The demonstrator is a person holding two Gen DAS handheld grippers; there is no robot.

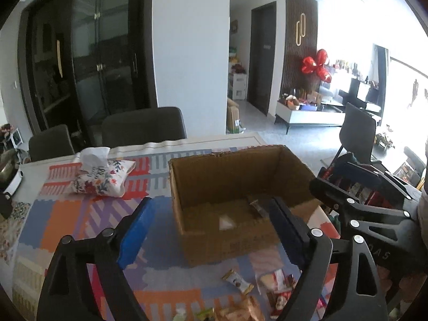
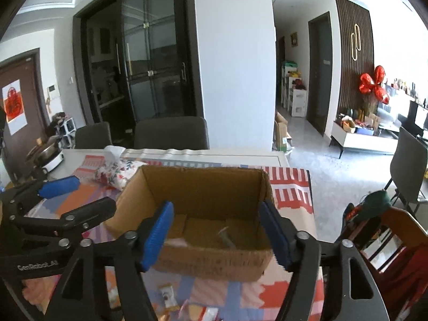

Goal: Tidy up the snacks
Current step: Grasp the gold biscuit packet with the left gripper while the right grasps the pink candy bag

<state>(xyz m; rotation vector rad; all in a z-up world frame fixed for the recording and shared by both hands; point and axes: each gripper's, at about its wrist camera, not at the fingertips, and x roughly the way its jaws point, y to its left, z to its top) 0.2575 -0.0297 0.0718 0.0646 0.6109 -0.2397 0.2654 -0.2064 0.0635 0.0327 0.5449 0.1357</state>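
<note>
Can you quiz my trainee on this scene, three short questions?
1. True or false: both grippers are empty.
2. What already lies in the box? A) a dark bar B) a cup C) nothing
3. Where are the loose snacks?

Key:
1. True: the left gripper and the right gripper stand open, nothing between the pads.
2. A, the bar.
3. On the table mat, in front of the box.

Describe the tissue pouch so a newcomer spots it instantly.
Start at the open cardboard box on the patchwork-patterned tablecloth. To its left in the left wrist view, nearer the dark chairs, lies the tissue pouch. It is the only soft, floral-print thing there, with a white tissue sticking out of its top.
</note>
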